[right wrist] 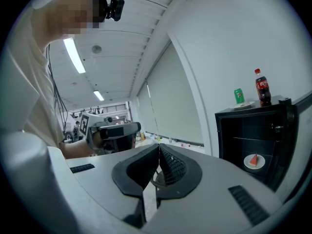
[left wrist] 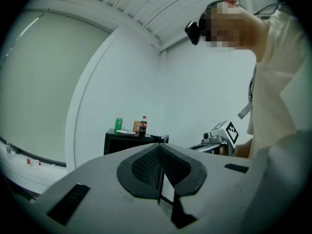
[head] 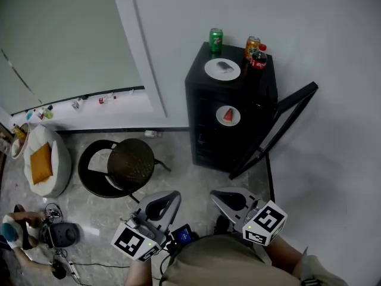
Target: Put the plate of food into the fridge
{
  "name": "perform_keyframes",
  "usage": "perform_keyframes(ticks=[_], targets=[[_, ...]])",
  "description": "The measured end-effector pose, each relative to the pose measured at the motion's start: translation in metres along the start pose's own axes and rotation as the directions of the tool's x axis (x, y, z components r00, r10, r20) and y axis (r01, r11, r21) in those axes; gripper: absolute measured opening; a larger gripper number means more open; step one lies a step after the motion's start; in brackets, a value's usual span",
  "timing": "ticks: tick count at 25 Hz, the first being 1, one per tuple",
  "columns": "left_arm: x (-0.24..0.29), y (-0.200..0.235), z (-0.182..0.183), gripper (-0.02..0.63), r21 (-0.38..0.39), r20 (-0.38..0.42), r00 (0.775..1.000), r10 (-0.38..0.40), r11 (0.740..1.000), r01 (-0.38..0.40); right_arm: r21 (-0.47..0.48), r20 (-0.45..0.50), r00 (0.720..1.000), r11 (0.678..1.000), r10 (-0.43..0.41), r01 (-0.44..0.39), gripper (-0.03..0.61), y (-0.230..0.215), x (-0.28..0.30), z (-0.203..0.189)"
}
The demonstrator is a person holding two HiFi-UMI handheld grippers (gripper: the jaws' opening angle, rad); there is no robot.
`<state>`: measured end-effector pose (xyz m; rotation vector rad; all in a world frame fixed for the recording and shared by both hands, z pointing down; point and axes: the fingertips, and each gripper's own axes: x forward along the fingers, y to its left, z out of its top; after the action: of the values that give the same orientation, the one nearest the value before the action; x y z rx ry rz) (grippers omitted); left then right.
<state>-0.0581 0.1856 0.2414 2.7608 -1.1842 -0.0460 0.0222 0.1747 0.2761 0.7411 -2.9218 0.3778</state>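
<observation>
A black mini fridge (head: 202,100) stands against the wall with its door (head: 277,130) swung open to the right. Inside, a white plate with a red watermelon slice (head: 228,115) rests on a shelf; the right gripper view shows this plate (right wrist: 254,161) too. A second white plate (head: 222,69) lies on the fridge top beside a green can (head: 215,40), an orange can (head: 252,46) and a cola bottle (head: 259,57). My left gripper (head: 168,196) and right gripper (head: 221,195) are held close to my body, well short of the fridge. Both are shut and empty.
A round dark stool (head: 128,162) over a black ring base (head: 98,168) stands left of the fridge. A white cushion with an orange pad (head: 44,159) lies at the far left. A person with equipment (head: 59,234) crouches at the lower left.
</observation>
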Motion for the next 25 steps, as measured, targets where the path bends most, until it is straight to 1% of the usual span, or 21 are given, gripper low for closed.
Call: perform_keyframes(ticks=[5, 9, 18, 20, 25], targets=[[0.046, -0.012, 0.005, 0.009, 0.029, -0.024, 1.000, -0.011, 1.000, 0.011, 0.023, 0.009, 1.000, 1.000, -0.006, 0.006, 0.021, -0.041, -0.022, 0.004], [0.076, -0.015, 0.004, 0.009, 0.042, -0.062, 0.998, 0.013, 0.999, -0.010, 0.042, 0.023, 1.000, 0.999, 0.007, -0.008, 0.021, -0.070, -0.033, 0.007], [0.132, -0.011, 0.015, 0.009, 0.109, -0.080, 0.994, 0.078, 0.992, -0.069, 0.056, 0.031, 0.997, 0.996, 0.064, -0.066, 0.021, -0.119, -0.052, 0.011], [0.142, -0.010, 0.013, 0.009, 0.122, -0.099, 0.991, 0.089, 0.990, -0.077, 0.056, 0.029, 0.997, 0.996, 0.067, -0.069, 0.021, -0.129, -0.056, 0.010], [0.163, -0.006, 0.012, 0.009, 0.154, -0.130, 0.988, 0.081, 0.986, -0.061, 0.068, 0.030, 0.998, 0.996, 0.051, -0.053, 0.021, -0.149, -0.060, 0.012]])
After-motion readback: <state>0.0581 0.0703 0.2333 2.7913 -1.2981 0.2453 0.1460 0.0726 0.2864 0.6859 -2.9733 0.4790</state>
